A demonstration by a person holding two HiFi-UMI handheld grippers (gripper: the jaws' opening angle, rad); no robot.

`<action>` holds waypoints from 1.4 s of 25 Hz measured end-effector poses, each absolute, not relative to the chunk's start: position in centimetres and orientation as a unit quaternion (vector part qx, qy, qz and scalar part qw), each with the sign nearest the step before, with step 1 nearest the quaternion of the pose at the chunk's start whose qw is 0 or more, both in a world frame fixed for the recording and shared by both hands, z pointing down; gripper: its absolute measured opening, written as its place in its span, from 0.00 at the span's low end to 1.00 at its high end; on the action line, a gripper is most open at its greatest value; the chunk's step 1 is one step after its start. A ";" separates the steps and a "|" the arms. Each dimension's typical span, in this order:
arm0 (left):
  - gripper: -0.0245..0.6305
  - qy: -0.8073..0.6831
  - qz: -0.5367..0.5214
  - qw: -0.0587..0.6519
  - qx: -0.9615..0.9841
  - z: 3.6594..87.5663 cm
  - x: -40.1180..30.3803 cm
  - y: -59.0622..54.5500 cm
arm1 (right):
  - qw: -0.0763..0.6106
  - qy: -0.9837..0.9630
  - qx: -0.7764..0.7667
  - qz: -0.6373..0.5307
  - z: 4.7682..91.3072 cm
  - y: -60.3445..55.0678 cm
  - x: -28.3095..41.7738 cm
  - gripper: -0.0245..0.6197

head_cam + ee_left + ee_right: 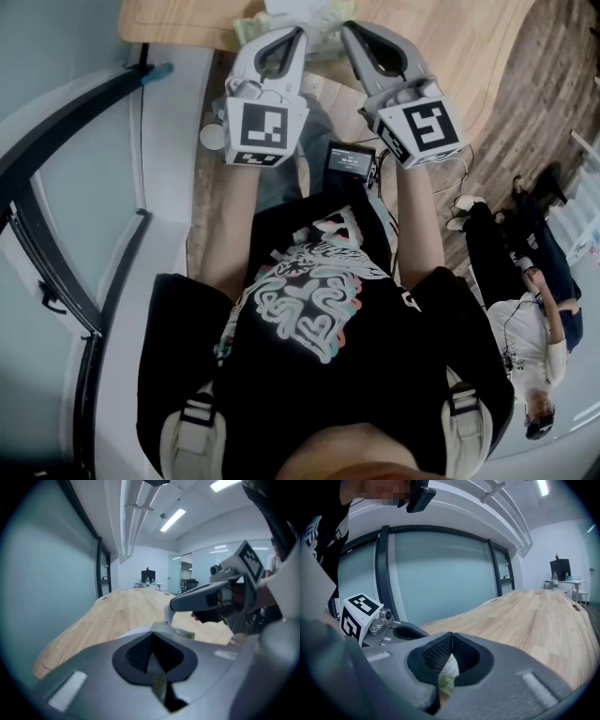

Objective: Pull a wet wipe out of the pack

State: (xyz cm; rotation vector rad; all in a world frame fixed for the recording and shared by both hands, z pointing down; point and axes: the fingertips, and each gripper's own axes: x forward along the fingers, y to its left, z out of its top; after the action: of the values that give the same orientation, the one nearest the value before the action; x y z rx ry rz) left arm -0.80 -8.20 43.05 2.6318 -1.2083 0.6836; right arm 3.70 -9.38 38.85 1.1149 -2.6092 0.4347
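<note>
A pale green wipe pack [247, 30] lies at the near end of a long wooden table [459, 52]. Crumpled white wipe material [305, 14] shows on top of it. My left gripper [298, 34] reaches the pack from the left. In the left gripper view its jaws [151, 639] are shut, and a greenish sliver of the pack [159, 686] shows below the seam. My right gripper [349, 28] comes in from the right, shut on a white, green-tinged piece of wipe [449, 668]. In the left gripper view the pack [183, 633] lies under the right gripper's tip [172, 605].
A small black device with a screen [352, 161] sits at the table edge, near my body. A glass wall with dark frames [56, 187] runs along the left. Another person [525, 309] sits on the floor at the right. A monitor [560, 569] stands at the table's far end.
</note>
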 end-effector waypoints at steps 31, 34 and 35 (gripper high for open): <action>0.02 -0.403 0.236 0.085 0.880 43.5 -1.1 -8.3 | 0.131 -0.894 0.401 0.150 38.9 -9.6 5.2 0.04; 0.02 -0.404 0.237 0.085 0.879 43.6 -1.3 -8.3 | 0.131 -0.894 0.401 0.150 38.9 -9.5 5.3 0.04; 0.02 -0.405 0.237 0.086 0.879 43.6 -1.3 -8.3 | 0.130 -0.894 0.401 0.150 38.9 -9.5 5.3 0.04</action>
State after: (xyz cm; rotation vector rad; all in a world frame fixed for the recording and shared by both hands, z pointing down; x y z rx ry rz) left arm -1.28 -8.28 43.57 2.6204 -1.2066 0.7075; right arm 5.33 -9.54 38.89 1.1660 -2.5970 0.4369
